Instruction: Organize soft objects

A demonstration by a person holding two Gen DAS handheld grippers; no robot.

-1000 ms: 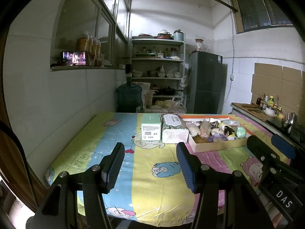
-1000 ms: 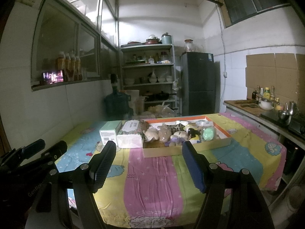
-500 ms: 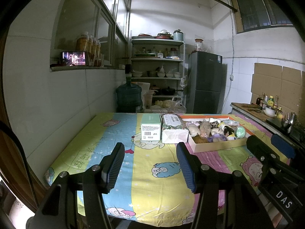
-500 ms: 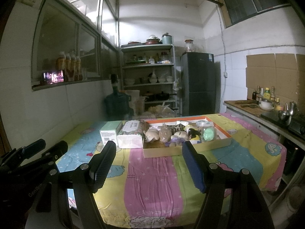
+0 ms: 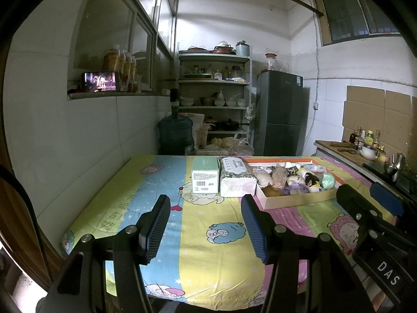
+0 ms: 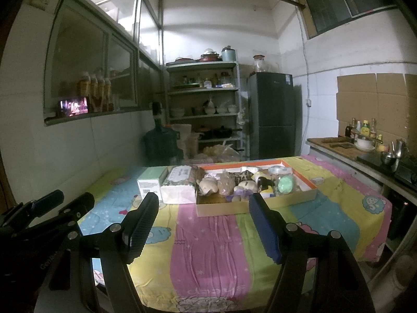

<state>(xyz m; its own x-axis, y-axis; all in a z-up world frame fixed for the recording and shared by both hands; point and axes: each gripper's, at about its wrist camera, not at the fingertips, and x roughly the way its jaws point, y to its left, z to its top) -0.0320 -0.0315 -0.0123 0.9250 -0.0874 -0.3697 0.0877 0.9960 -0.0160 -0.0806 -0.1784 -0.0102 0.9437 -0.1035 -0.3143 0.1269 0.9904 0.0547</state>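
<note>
A shallow cardboard tray with an orange rim sits at the far middle of the table, filled with several small plush toys and a green round soft thing. Left of it lie a white tissue pack and a green box. My left gripper hovers open over the near table, nothing between its fingers. My right gripper is open too, short of the tray. Each gripper shows at the edge of the other's view.
A cartoon-print cloth covers the table. Behind it stand a water jug, a shelf rack and a dark fridge. A counter with bottles and cookware runs along the right wall. A lit phone sits on the left sill.
</note>
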